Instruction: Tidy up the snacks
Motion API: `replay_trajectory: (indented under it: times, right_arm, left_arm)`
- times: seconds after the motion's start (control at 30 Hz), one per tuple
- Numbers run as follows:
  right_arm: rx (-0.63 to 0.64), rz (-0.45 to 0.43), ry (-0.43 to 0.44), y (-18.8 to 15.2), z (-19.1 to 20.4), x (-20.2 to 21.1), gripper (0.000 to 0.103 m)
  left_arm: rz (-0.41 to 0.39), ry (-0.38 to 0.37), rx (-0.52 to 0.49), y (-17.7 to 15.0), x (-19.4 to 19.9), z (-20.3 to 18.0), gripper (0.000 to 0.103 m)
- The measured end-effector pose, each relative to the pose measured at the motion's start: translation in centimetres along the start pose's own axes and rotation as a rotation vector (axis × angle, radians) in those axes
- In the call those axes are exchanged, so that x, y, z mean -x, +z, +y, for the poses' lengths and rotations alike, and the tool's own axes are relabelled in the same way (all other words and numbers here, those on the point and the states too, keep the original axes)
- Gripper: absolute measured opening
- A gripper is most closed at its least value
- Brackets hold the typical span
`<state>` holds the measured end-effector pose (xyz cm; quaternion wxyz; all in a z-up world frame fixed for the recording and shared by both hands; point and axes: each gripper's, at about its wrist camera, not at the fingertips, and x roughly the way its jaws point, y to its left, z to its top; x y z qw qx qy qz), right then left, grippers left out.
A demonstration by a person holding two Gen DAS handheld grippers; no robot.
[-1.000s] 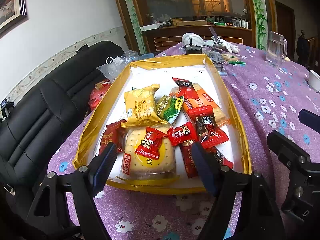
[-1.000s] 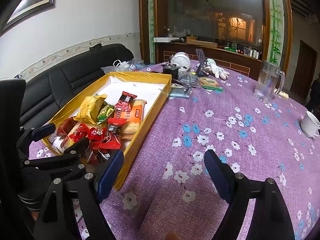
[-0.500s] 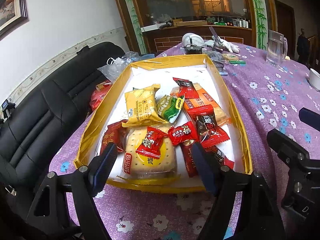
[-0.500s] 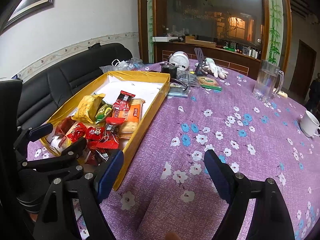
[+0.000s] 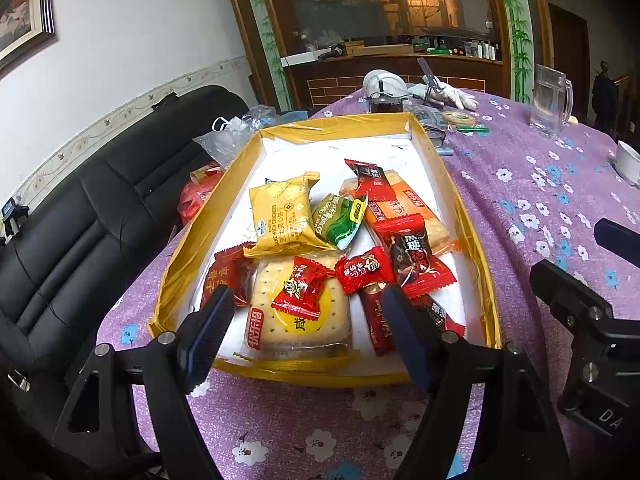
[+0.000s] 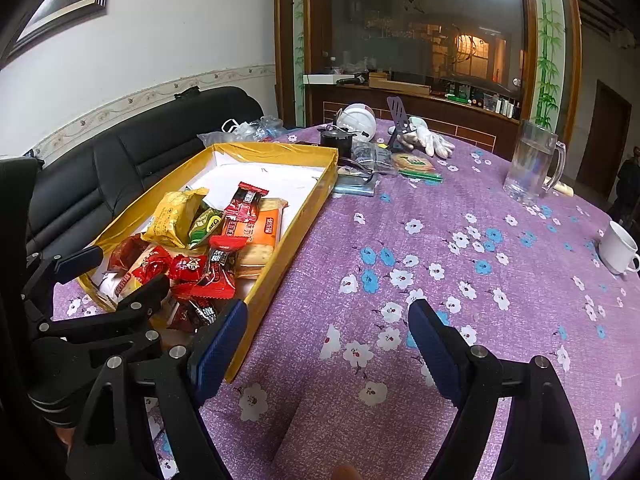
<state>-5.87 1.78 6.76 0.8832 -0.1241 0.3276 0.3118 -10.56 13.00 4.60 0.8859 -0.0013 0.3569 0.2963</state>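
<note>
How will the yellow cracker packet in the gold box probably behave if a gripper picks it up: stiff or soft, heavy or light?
The yellow cracker packet looks puffy and creased, so its wrapper would probably give under the pads. It seems light for its size. Its glossy film may slip, and the crackers inside could crack under a hard squeeze. It leans on other snacks in the gold box, so they may shift.

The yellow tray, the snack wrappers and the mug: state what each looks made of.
Yellow tray: likely cardboard, white inside, walls covered in glossy, wrinkled yellow tape or film.
Snack wrappers, such as the yellow cracker pack: thin shiny plastic film, crimped at the ends.
Mug: clear and see-through with a thick handle, probably glass, though clear plastic is possible.
</note>
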Motion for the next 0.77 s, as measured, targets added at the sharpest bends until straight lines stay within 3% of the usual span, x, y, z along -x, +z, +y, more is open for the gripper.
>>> replay_trajectory:
  times: [0.4, 0.77]
  right_arm:
    - [-0.001, -0.003, -0.001, 0.1, 0.0, 0.1, 0.084]
    - [-0.004, -0.007, -0.007, 0.1, 0.0, 0.3, 0.084]
  left_arm:
    - [-0.006, 0.001, -0.001, 0.0, 0.2, -0.1, 0.077]
    - [0.017, -0.057, 0.061, 0.1, -0.1, 1.3, 0.077]
